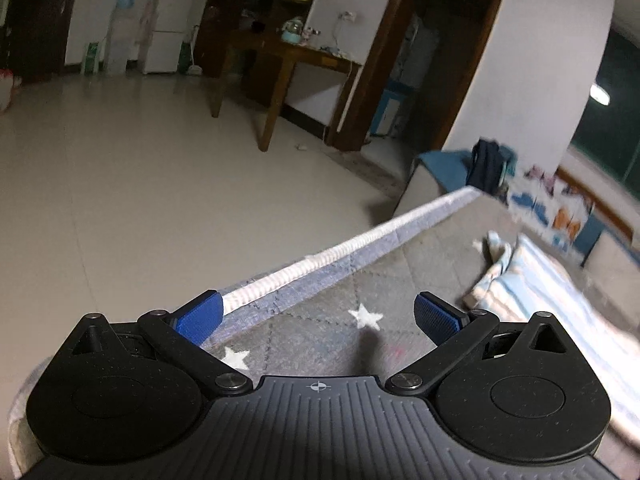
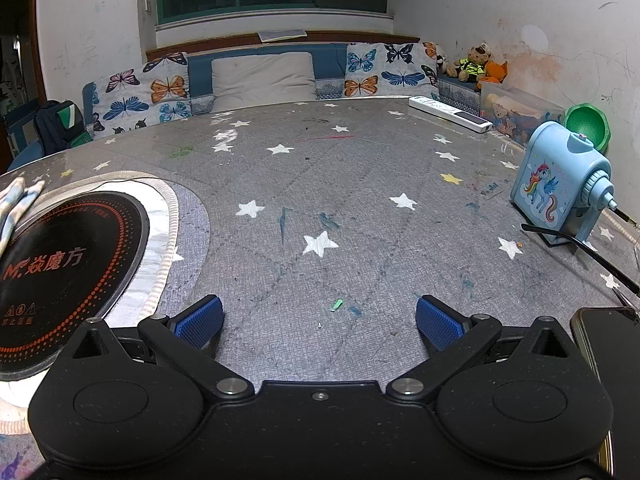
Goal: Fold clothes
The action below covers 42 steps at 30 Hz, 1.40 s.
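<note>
While both tools gape empty, the left tool [image 1: 318,314] and right tool [image 2: 319,316] hover over the counter [image 2: 360,184]. Striped cloth [image 1: 532,280] lies at three o'clock of the left tool: soft, light, floppy; pinch a corner. Blur hides its edges and shape.

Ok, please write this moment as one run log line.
left gripper open | right gripper open | pale blue striped garment untouched on table

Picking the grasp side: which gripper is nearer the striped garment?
Left. The striped garment lies just ahead-right of the left gripper; from the right gripper it is far left.
</note>
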Each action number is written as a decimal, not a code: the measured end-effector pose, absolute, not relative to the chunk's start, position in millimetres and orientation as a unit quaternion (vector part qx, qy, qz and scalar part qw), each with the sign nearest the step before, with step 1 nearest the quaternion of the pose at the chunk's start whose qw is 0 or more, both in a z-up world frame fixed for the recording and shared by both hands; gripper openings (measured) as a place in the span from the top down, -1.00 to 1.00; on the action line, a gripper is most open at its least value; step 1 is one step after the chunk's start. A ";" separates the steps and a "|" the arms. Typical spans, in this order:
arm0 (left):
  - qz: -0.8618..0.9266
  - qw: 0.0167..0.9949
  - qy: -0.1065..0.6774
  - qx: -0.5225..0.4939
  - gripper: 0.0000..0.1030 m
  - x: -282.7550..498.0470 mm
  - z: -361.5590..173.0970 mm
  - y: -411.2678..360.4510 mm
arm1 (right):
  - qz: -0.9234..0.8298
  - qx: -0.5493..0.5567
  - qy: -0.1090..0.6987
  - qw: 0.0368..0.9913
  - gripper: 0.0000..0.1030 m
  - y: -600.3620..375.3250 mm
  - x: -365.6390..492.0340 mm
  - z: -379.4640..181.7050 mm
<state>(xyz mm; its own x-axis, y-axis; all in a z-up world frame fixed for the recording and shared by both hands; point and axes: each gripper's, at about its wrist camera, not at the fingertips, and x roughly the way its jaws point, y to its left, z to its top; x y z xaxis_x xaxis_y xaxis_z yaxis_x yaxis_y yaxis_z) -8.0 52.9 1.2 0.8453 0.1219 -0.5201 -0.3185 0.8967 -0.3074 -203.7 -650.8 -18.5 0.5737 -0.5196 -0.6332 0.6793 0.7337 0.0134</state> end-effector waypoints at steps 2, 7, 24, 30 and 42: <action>0.120 0.941 0.254 -0.189 -1.00 -8.1 2.0 52.4 | -0.341 0.129 0.311 0.878 -1.00 -650.9 -203.7 -18.4; 0.132 0.940 0.273 -0.154 -1.00 -3.2 5.2 42.2 | -0.341 0.129 0.311 0.878 -1.00 -651.0 -203.8 -18.4; 0.151 0.935 0.311 -0.083 -1.00 12.5 4.8 18.3 | -0.341 0.129 0.311 0.878 -1.00 -650.9 -203.7 -18.5; 0.150 0.935 0.310 -0.085 -1.00 4.8 2.1 25.8 | -0.341 0.129 0.311 0.878 -1.00 -650.9 -203.7 -18.5; 0.152 0.934 0.312 -0.081 -1.00 13.7 4.7 19.2 | -0.341 0.129 0.311 0.878 -1.00 -650.8 -203.7 -18.6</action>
